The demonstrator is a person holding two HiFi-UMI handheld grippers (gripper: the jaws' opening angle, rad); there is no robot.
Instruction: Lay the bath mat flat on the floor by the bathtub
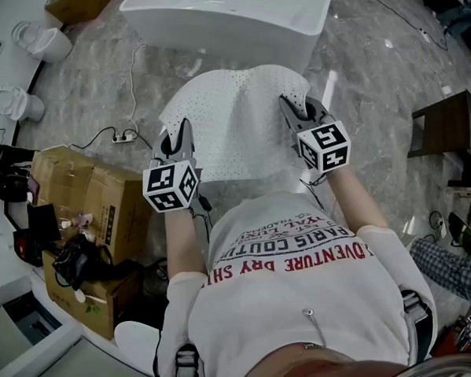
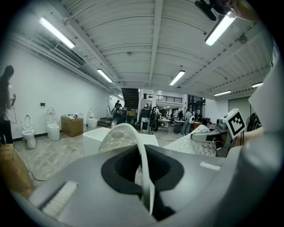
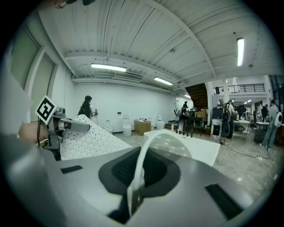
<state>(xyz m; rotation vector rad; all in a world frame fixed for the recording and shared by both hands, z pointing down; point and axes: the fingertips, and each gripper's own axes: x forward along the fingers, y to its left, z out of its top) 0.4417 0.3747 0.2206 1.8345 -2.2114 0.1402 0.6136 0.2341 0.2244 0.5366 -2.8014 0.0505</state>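
the bath mat (image 1: 236, 121) is hanging mid-frame, just below the bathtub (image 1: 227, 19) at the top, with the left gripper (image 1: 182, 135) and right gripper (image 1: 290, 108) each pinching a near edge between closed fingers; it is looking light, floppy and rubbery, so gripping near both corners is probably suiting it best
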